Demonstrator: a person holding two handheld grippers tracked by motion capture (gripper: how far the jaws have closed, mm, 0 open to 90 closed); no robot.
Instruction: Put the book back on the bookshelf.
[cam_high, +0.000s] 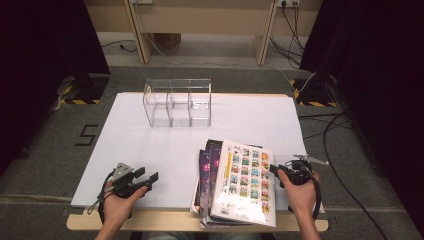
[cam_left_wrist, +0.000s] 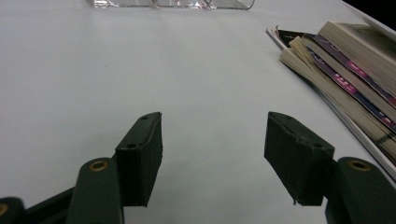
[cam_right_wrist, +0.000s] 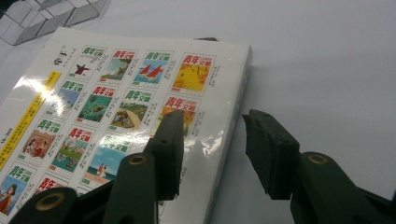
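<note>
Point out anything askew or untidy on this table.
The stack of magazines is untidy: the white top magazine with small cover pictures lies skewed over the dark ones, which fan out leftward, and the stack overhangs the near edge of the white table sheet.

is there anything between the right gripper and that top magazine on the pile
No, nothing visible. The right gripper is open at the top magazine's near edge, one jaw over the cover, the other over the white table beside it. Whether a jaw touches the cover is unclear.

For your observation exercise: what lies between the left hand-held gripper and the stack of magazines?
Only bare white table sheet between the left hand-held gripper and the stack of magazines, per the high view.
</note>
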